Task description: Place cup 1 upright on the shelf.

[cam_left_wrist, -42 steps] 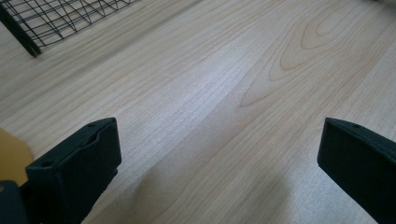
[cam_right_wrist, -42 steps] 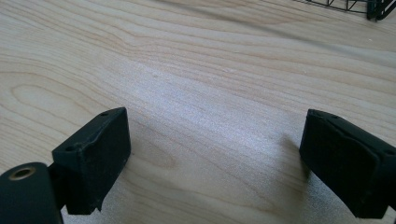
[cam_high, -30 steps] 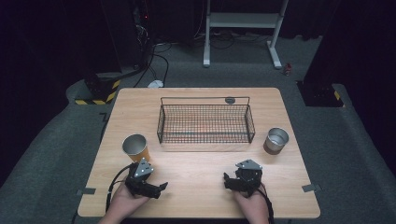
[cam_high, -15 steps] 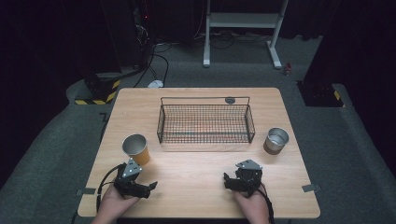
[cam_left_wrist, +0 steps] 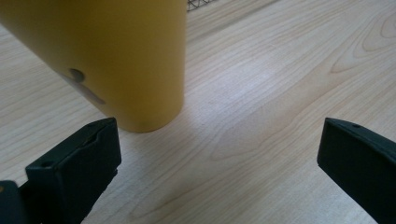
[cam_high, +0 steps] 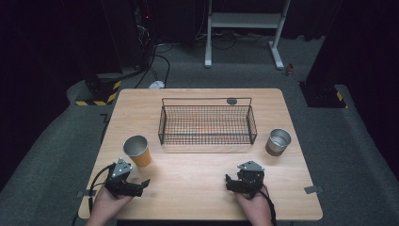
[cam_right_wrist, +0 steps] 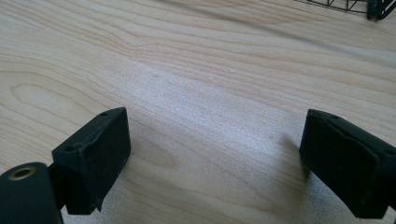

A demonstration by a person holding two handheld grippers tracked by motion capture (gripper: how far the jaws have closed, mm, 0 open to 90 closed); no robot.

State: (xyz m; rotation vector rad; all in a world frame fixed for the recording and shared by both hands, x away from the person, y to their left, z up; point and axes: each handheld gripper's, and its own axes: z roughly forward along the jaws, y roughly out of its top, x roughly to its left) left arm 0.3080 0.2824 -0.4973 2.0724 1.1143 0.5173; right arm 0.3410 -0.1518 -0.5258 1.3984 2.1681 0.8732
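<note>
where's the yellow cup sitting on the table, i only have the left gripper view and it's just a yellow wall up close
Observer: The yellow cup stands upright near the table's left edge, left of the wire basket.
Operator: anything in the basket
Observer: It looks empty.
Operator: is there another cup
Observer: Yes, a metal cup stands right of the basket.
Operator: what's the right gripper doing
Observer: The right gripper sits open, low over bare wood, holding nothing.
</note>
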